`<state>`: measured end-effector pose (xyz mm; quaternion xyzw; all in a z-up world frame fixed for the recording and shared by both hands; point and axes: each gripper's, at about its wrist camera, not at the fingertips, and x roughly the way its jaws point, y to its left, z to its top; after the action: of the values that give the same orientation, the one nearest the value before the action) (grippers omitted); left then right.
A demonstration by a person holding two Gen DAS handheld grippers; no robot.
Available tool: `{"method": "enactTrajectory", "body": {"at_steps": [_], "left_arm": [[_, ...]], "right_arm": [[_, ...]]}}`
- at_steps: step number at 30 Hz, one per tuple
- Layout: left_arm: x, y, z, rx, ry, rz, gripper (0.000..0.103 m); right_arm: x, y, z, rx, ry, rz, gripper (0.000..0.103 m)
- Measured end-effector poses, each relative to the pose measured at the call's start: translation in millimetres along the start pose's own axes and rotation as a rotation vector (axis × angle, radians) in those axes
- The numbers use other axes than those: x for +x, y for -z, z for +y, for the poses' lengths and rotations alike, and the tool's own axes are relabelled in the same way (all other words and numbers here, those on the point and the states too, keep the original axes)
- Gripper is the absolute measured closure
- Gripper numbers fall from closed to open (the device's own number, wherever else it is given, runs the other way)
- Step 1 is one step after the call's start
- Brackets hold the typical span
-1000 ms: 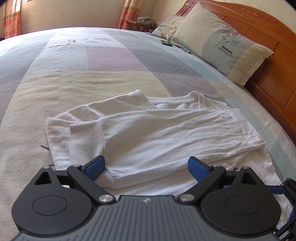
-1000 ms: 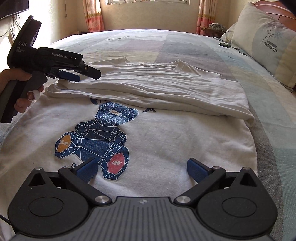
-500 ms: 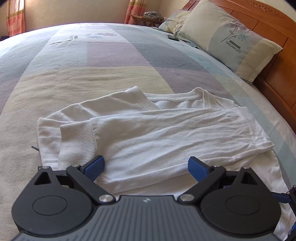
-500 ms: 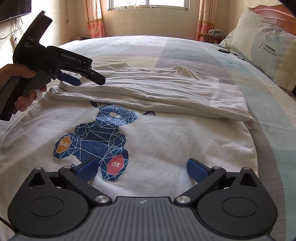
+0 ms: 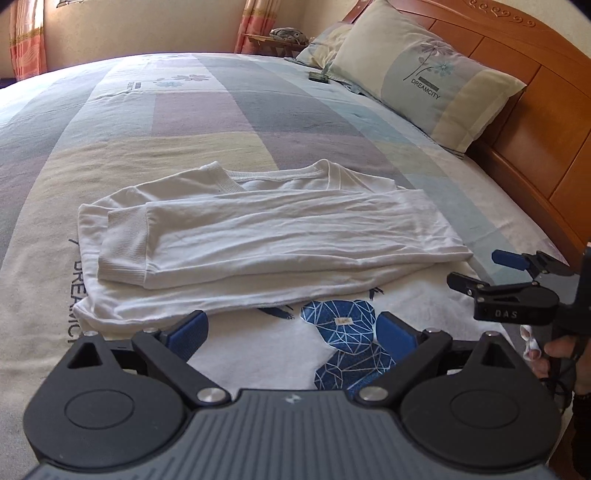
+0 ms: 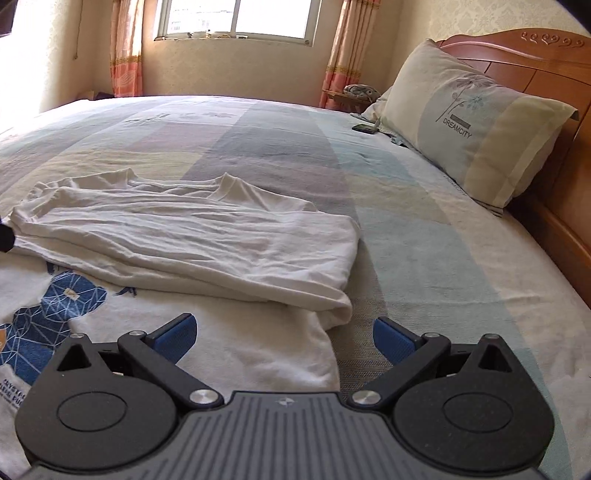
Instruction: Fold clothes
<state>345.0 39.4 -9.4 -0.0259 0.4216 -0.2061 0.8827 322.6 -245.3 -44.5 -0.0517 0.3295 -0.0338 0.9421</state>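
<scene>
A white long-sleeved shirt (image 5: 258, 236) with a blue geometric bear print (image 5: 343, 332) lies flat on the bed, both sleeves folded across its chest; it also shows in the right wrist view (image 6: 192, 240). My left gripper (image 5: 291, 334) is open and empty above the shirt's middle, near the print. My right gripper (image 6: 284, 338) is open and empty over the shirt's right side edge, and it shows in the left wrist view (image 5: 480, 271) at the right.
The bed has a pastel patchwork cover (image 5: 184, 118). A pillow (image 6: 469, 122) leans on the wooden headboard (image 5: 535, 122) at the right. A small dark device (image 6: 365, 128) lies near the pillow. A window (image 6: 236, 18) and curtains stand beyond the bed.
My left gripper has pulled back and shifted right, from the sleeve cuff to above the bear print. My right gripper has swung right, from the shirt's middle to its right side edge.
</scene>
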Motion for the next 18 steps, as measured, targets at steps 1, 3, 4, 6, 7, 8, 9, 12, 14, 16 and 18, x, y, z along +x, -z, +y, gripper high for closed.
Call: {"method": "enactTrajectory", "body": {"at_steps": [1, 3, 4, 6, 7, 8, 9, 12, 14, 16, 18], "left_arm": [[-1, 4, -6, 0.000, -0.007, 0.005, 0.006], [-4, 12, -16, -0.006, -0.027, 0.016, 0.006], [-5, 15, -19, -0.013, -0.042, 0.020, 0.006], [-10, 22, -21, -0.046, -0.073, 0.025, 0.006], [-12, 26, -22, -0.070, -0.089, 0.028, 0.006], [-15, 30, -22, -0.094, -0.100, 0.029, 0.006], [-19, 33, -22, -0.116, -0.113, 0.028, 0.006], [-27, 41, -24, -0.169, -0.160, 0.022, 0.006], [-31, 43, -26, -0.202, -0.183, 0.019, 0.006], [-34, 45, -27, -0.229, -0.201, 0.019, 0.006], [-39, 45, -32, -0.228, -0.218, 0.017, 0.006]], "right_arm": [[9, -3, -7, 0.007, 0.008, -0.004, 0.000], [24, -5, -17, 0.009, 0.020, -0.006, 0.000], [31, -4, -21, 0.014, 0.030, 0.005, 0.000], [40, 2, -32, 0.037, 0.057, 0.038, 0.000], [39, 6, -40, 0.063, 0.057, 0.049, 0.000], [35, 9, -47, 0.094, 0.045, 0.058, 0.000], [32, 13, -54, 0.125, 0.033, 0.067, 0.000], [12, 11, -63, 0.131, -0.031, 0.019, 0.000], [2, -3, -60, 0.103, -0.135, -0.070, 0.000], [-2, -20, -53, 0.078, -0.246, -0.143, 0.000], [12, -32, -41, 0.072, -0.347, -0.152, 0.000]]}}
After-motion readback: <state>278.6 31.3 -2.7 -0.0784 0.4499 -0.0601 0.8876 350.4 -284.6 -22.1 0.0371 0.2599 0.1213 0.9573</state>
